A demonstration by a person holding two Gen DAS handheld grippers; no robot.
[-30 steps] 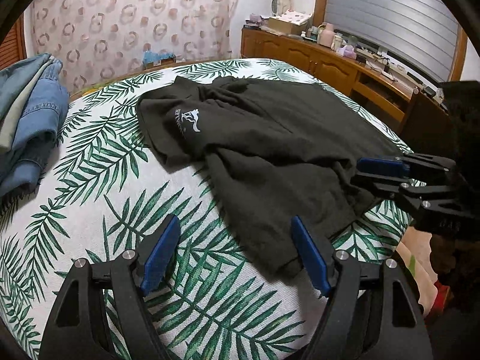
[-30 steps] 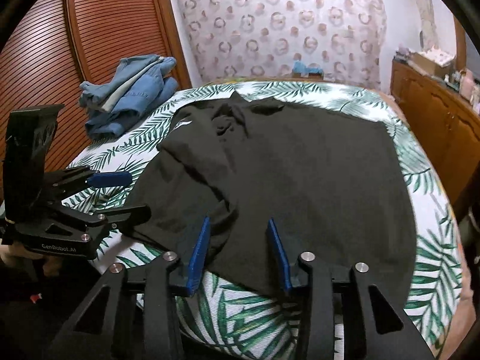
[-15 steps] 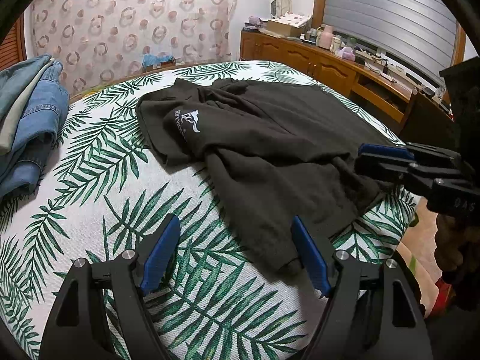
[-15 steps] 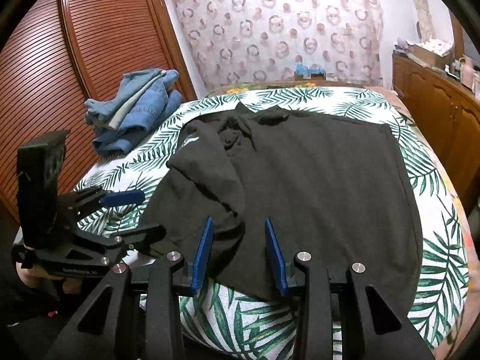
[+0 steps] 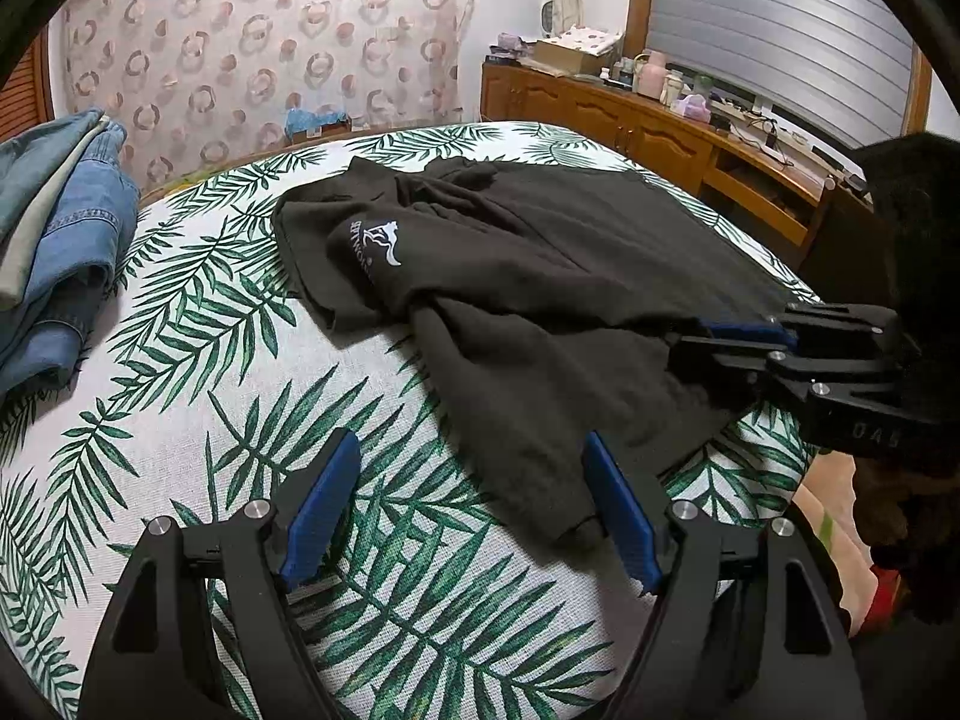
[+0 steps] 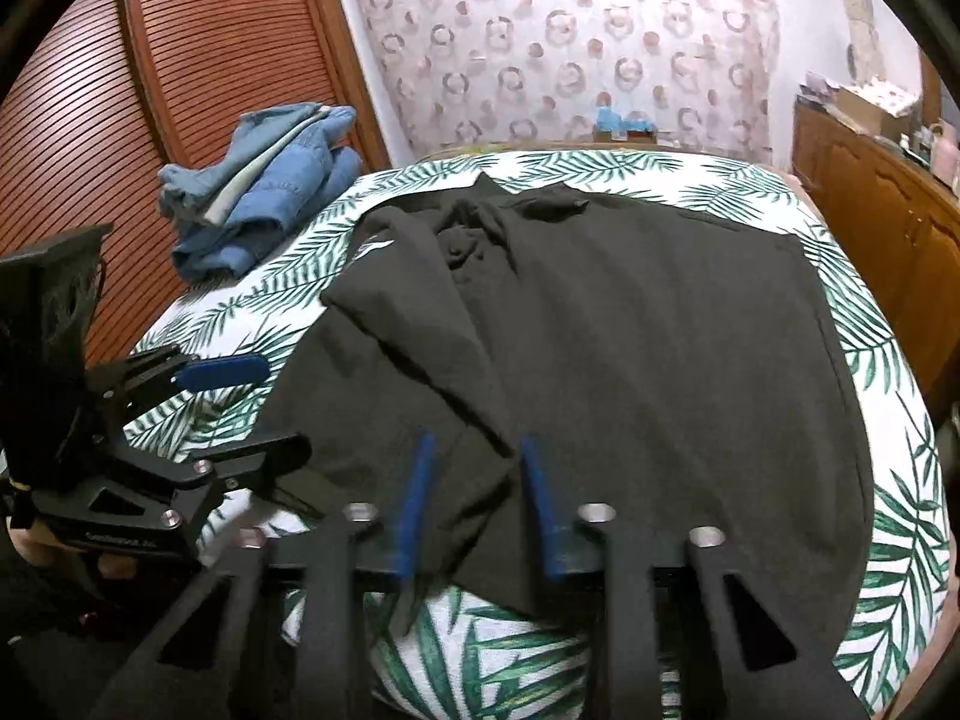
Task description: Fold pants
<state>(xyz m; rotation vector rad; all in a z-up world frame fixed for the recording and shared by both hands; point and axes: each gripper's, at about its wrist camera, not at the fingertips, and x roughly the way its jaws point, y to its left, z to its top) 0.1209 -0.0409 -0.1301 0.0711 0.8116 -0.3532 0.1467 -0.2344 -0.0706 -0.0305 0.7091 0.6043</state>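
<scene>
Palm-print bedspread (image 5: 198, 414); black pants (image 5: 540, 300) rumpled. Both grippers, left (image 5: 471, 507), right (image 6: 474, 498), gaping, empty: pinch hem squarely.

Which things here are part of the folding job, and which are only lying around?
Part of the job:
- black pants, spread on the bed
- left gripper, open
- right gripper, open over the near hem

Only lying around:
- pile of blue denim clothes
- leaf-print bed cover
- wooden sideboard
</scene>
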